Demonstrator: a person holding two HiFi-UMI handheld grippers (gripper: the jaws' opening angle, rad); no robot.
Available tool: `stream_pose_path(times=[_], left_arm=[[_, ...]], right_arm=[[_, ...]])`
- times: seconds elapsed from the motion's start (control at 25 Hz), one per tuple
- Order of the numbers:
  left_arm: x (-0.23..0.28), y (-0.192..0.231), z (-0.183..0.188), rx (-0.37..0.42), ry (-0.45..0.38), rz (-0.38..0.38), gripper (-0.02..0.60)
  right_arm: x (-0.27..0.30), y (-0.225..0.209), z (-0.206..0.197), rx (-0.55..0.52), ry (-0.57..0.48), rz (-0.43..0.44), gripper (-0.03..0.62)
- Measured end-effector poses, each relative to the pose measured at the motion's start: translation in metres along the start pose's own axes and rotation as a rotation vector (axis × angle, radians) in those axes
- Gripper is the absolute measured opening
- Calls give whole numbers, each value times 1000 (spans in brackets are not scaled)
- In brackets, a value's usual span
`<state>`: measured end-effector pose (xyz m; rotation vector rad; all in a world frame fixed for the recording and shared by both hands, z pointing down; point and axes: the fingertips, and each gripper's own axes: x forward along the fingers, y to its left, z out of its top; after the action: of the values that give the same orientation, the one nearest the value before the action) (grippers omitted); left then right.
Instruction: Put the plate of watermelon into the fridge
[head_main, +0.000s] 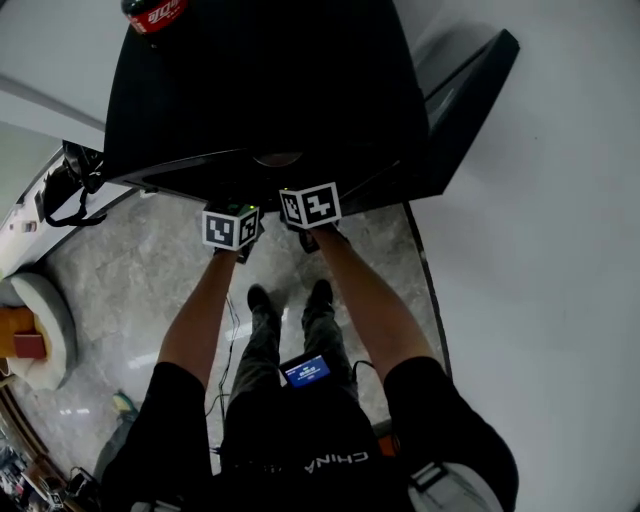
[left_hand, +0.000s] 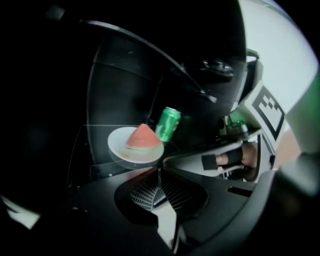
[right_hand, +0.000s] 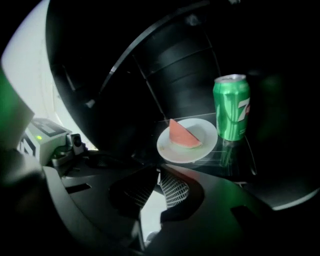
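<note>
Plate (right_hand: 172, 152) nr shelf (right_hand: 235, 161) front edge

Dim close views, bright head view, fisheye-warped dark edges

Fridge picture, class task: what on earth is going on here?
A person stands at the open black fridge with a gripper in each hand. The plate of watermelon sits on the glass shelf inside, beside a green can. The left gripper and right gripper both have their jaws together, empty, neither touching the plate.
</note>
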<state>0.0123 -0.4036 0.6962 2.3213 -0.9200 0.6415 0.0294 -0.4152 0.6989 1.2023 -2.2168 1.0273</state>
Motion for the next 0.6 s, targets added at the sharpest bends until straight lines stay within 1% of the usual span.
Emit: stream_pose_path(times=[0.08,0.12,0.24,0.36,0.44,0.52,0.6], left_arm=[[-13,-13,-3,19,10,-25,26],[-22,-22,-3,15,4,-41,25],[-50,-50,0,-19,-40,-101,20],[-79,-76,6,-61,-76,-174,19],[-101,-93,10,-85,-100,-211,12],[-121,-105,13,-92,-132,-216,12],[-135,-111,14,-110,-163,-202,14]], right_arm=[[-16,12,-1,-3,-6,25,32],[-26,19,-2,-3,-11,40,26],[-59,41,-8,-5,-14,74,21],[-92,60,-8,-22,-21,78,21],[-115,73,-9,-22,-46,77,21],[-136,83,-8,-3,-82,76,21],[-155,89,-5,21,-127,69,21]])
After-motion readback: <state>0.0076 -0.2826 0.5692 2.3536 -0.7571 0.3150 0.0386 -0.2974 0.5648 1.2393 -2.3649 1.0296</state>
